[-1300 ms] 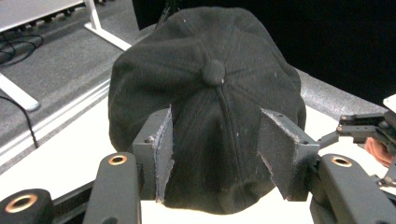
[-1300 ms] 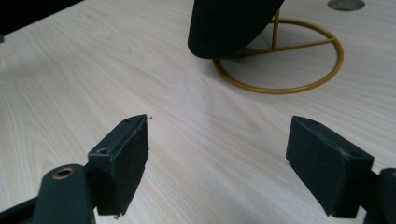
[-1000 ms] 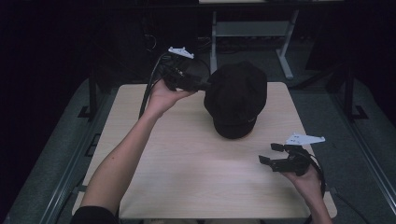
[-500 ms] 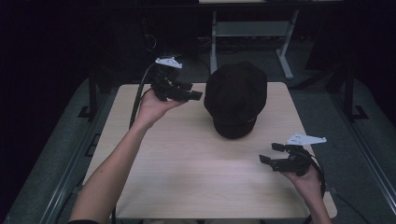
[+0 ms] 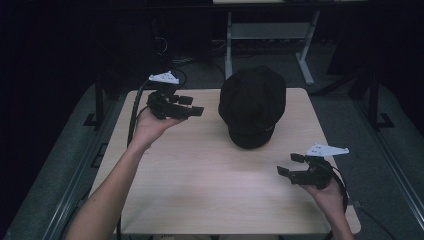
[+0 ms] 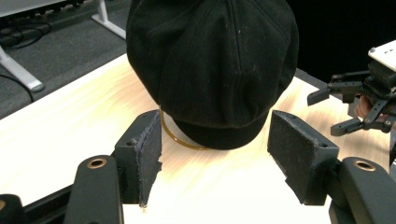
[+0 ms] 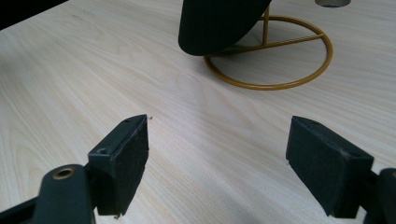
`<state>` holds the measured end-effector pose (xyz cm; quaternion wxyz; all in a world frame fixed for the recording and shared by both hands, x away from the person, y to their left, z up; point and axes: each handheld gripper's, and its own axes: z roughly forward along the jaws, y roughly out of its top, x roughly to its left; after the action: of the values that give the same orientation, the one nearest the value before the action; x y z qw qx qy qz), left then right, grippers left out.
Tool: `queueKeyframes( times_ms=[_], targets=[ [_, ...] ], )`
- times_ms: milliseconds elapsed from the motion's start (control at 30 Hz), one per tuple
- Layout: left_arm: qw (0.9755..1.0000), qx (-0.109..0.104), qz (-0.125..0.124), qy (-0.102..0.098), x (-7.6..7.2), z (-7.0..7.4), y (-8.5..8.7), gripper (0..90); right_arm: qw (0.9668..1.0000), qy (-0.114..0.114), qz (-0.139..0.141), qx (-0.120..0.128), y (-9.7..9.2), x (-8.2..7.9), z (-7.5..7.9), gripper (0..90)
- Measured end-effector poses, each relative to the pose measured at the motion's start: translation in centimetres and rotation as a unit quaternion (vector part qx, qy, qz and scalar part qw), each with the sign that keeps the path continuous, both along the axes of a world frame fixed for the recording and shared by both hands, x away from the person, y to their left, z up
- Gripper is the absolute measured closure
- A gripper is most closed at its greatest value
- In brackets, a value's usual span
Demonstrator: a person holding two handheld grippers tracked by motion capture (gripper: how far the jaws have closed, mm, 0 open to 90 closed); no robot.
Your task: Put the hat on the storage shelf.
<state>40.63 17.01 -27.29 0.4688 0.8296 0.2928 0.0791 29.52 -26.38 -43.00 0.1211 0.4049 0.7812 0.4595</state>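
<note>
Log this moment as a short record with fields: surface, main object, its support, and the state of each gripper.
surface: light wooden table
main object: black cap, brim towards the person
support: gold wire stand with a ring base under the cap, resting on the table
left gripper: open, held off the table to the left of the cap, jaws pointing at it, not touching
right gripper: open, holding nothing, near the table's right front edge
cap contact: neither gripper touches it

1 black cap [image 5: 252, 105]; 1 gold wire stand [image 7: 271, 60]; 1 table [image 5: 200, 175]; 2 claws: left claw [image 5: 191, 105], right claw [image 5: 291, 165].
</note>
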Motion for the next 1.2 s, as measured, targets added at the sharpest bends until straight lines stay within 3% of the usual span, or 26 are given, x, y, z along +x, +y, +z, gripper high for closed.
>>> queueKeyframes(
  times_ms=[1033,1200],
  targets=[
    [0.9998,-0.020,0.006,0.007,-3.7,-3.2,3.5,33.8,0.9999,-0.002,-0.001,-0.011,0.3,-0.2,-0.1,20.9],
    [0.9999,-0.013,0.005,0.010,-4.3,-3.9,4.0,32.9,0.9999,0.000,-0.001,-0.012,0.3,-0.2,-0.1,20.9]
  ],
)
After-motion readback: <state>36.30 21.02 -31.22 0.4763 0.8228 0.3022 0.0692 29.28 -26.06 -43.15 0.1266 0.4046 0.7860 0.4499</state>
